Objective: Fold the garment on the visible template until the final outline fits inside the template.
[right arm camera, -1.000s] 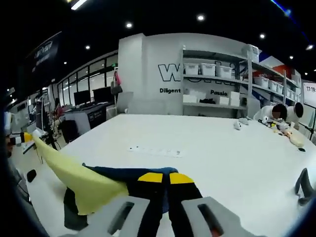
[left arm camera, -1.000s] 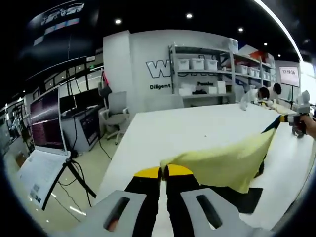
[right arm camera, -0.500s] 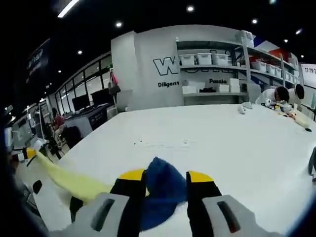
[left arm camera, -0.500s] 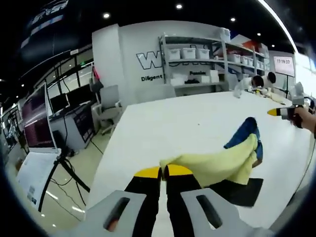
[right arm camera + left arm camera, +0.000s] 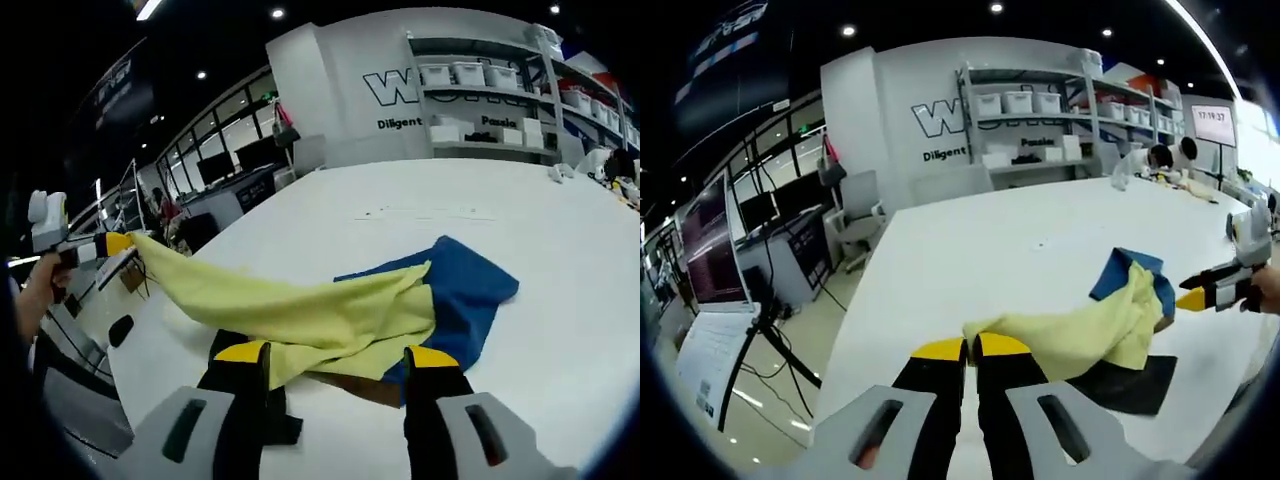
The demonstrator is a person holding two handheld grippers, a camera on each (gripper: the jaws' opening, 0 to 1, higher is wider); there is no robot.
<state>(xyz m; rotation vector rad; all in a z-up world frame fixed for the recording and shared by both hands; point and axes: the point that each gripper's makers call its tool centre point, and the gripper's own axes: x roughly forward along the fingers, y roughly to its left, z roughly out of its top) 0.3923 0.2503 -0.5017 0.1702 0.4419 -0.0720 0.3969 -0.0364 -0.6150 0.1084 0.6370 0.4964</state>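
Pinching a yellow corner of the garment (image 5: 1080,335), the left tool (image 5: 971,348) has its yellow-tipped jaws pressed together with the cloth starting right at their tips. From there the yellow fabric runs ahead and to the right, sagging down to the white desk (image 5: 990,250), where its blue part lies bunched at the far end. Under the cloth, just to the right of this tool, a dark flat template (image 5: 1130,372) rests on the desk, partly covered by the garment. Beyond the blue end, the right tool (image 5: 1188,298) comes in from the right edge, held in a person's hand (image 5: 1268,292), apart from the cloth.

In the right gripper view, the right tool (image 5: 335,356) has its jaws spread wide and grips nothing; the garment (image 5: 340,310) lies on the desk just ahead of and between the tips, yellow over blue, the blue spreading to the right. A dark patch of template (image 5: 275,415) shows below the cloth between the jaws. The yellow sheet stretches up to the far left, where the left tool (image 5: 112,244) holds its corner lifted off the desk (image 5: 560,330), with a hand (image 5: 35,295) behind it.

Past the desk's far edge stand shelves (image 5: 1040,130) with white bins against a lettered wall; to the left of the left tool are an office chair (image 5: 862,215) and monitors (image 5: 710,250).
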